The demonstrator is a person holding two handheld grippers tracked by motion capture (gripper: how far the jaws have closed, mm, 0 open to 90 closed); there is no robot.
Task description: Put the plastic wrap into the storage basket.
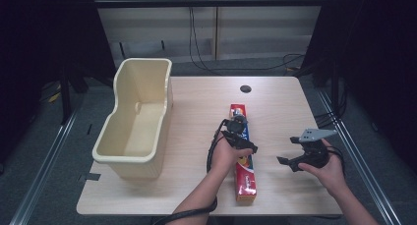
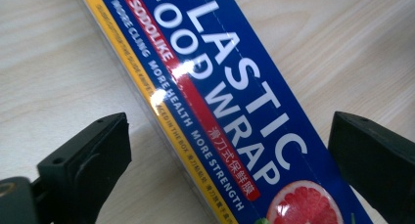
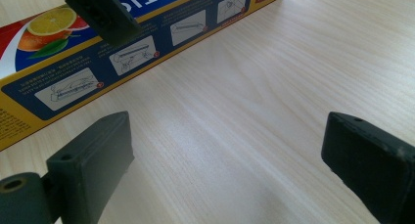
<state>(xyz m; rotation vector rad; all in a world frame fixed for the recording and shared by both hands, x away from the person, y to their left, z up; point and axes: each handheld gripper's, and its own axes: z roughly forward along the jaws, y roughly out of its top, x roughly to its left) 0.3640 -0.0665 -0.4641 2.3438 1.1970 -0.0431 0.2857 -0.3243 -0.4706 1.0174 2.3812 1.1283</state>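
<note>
Wooden table [image 1: 275,102], grey carpeted floor [image 1: 59,151]

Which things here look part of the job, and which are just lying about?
Likely in play:
plastic wrap box, straddled by the open left hand-held gripper
cream bin
right hand-held gripper, open over bare table

Just there:
floor cables

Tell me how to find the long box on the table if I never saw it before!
Start at the wooden table and find the big cream tub on its left side. Look right of it, near the middle, under the left claw: there lies the plastic wrap box. It is the long, flat thing, blue, red and yellow, with fruit pictures and the words PLASTIC FOOD WRAP.
</note>
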